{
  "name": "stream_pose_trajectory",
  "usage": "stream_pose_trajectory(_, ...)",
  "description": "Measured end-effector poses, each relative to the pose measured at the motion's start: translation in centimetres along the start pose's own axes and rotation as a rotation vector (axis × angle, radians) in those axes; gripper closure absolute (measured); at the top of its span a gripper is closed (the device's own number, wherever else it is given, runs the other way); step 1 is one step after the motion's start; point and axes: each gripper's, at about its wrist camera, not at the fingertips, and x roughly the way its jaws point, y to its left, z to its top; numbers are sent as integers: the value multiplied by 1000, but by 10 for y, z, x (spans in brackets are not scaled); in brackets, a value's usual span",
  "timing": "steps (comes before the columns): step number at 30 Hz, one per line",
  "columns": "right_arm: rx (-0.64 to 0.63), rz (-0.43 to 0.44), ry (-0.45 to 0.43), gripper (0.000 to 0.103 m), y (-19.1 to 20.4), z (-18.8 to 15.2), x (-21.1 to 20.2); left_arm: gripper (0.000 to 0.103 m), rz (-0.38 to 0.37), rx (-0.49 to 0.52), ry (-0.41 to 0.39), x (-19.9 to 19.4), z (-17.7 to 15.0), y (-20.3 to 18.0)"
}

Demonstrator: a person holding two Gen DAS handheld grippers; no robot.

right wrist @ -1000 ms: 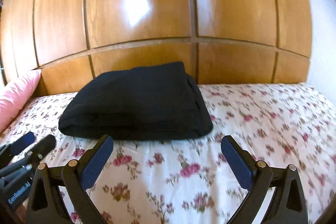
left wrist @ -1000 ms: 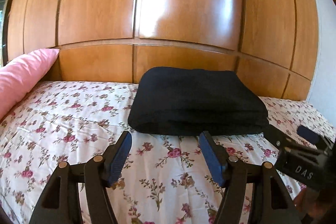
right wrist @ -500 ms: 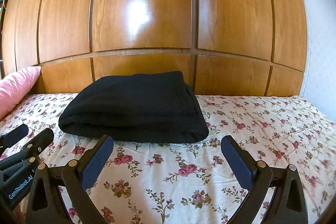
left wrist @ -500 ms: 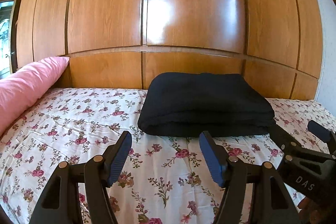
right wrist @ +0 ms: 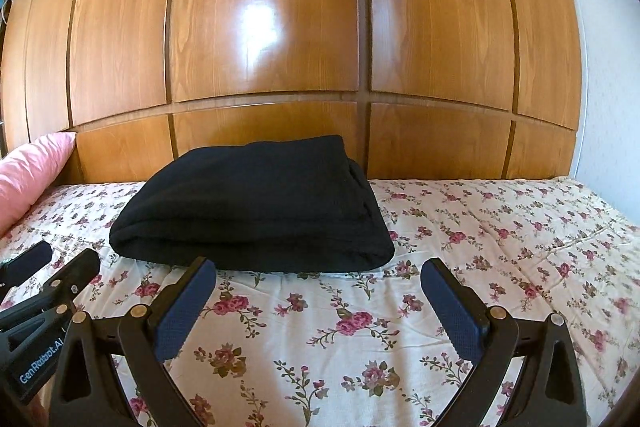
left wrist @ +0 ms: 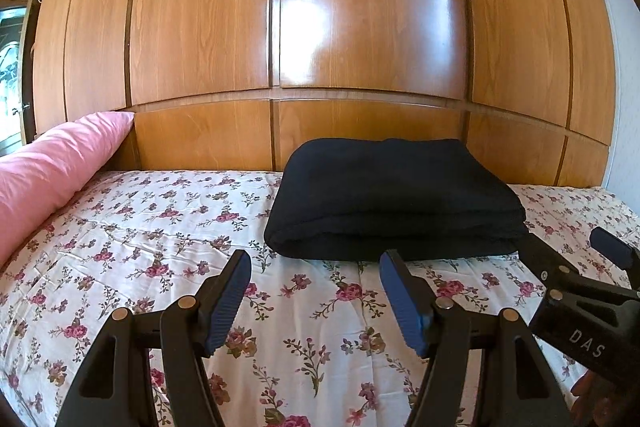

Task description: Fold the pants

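Observation:
Black pants point(left wrist: 394, 197) lie folded into a thick rectangular stack on the flowered bed sheet point(left wrist: 160, 227), close to the wooden headboard. In the right wrist view the same pants point(right wrist: 256, 203) sit just beyond my fingers. My left gripper point(left wrist: 316, 265) is open, its blue pads bare, a short way in front of the stack's near edge. My right gripper point(right wrist: 318, 273) is open as well, wide, with only sheet between its pads. Each gripper shows at the edge of the other's view: the right gripper point(left wrist: 572, 251) and the left gripper point(right wrist: 56, 259).
A pink pillow point(left wrist: 48, 171) leans at the left end of the bed. The wooden panelled headboard point(left wrist: 360, 27) rises right behind the pants. A white wall point(right wrist: 600, 87) closes the right side. Part of a hand point(left wrist: 588, 391) shows at the lower right.
Both views have tilted up slightly, so the pants sit lower and more level in frame. Both grippers stay open and hold nothing.

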Motion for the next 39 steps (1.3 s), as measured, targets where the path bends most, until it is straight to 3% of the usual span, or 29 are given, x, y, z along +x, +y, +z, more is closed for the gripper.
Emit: stream_pose_trajectory(39,2,9,-2,0,-5,0,-1,39,-11,2,15,1,-1,1)
